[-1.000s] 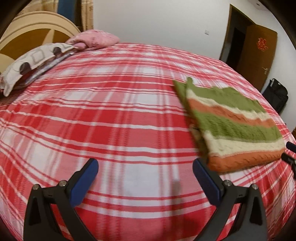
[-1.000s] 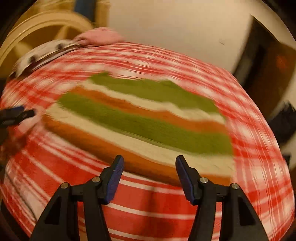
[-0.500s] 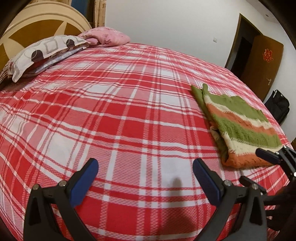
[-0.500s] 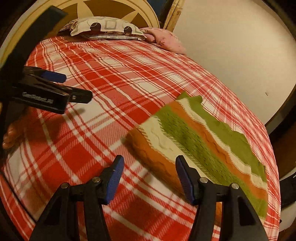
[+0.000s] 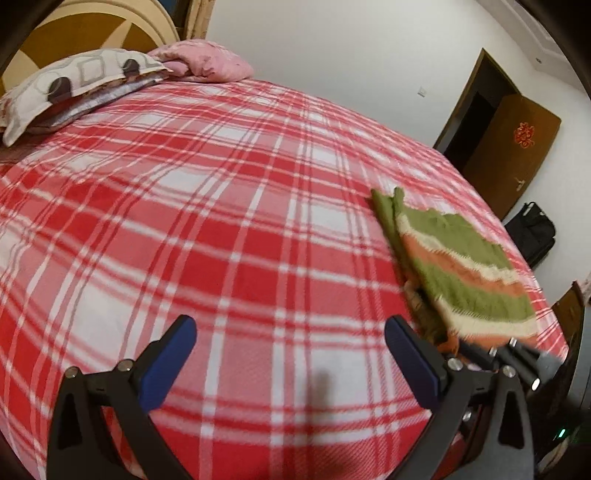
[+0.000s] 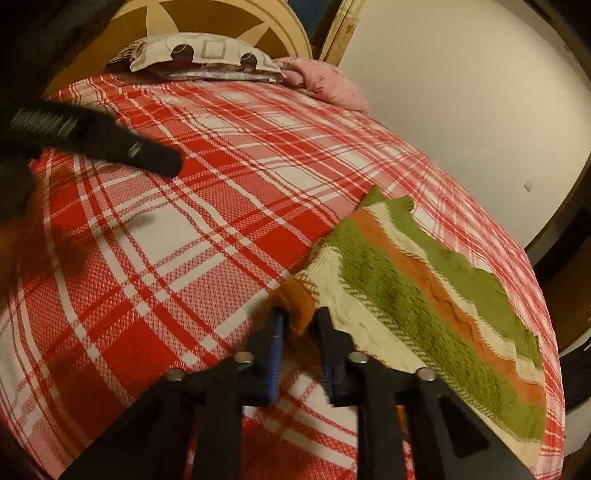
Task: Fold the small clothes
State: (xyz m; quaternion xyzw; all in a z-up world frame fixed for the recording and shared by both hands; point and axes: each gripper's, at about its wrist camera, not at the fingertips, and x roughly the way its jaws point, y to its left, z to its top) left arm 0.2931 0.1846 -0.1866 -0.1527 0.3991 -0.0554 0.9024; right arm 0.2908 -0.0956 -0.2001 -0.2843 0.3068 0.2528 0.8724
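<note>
A folded knit garment with green, orange and cream stripes [image 5: 461,266] lies on the right side of a red plaid bed [image 5: 221,221]. In the right wrist view the garment [image 6: 424,291] has its near orange corner pinched between the blue pads of my right gripper [image 6: 299,325], which is shut on it. My left gripper [image 5: 290,354] is open and empty above bare plaid, left of the garment. The right gripper's tips also show in the left wrist view [image 5: 502,354] at the garment's near edge. The left gripper's black finger [image 6: 110,144] shows at upper left of the right wrist view.
A patterned pillow [image 5: 74,81] and a pink pillow [image 5: 203,59] lie at the headboard [image 5: 74,33]. A brown door [image 5: 513,147] and a black bag [image 5: 532,232] stand beyond the bed's right edge, by the white wall.
My right gripper has closed from open onto the garment's near orange corner. The left gripper stays open and has shifted slightly over the plaid.
</note>
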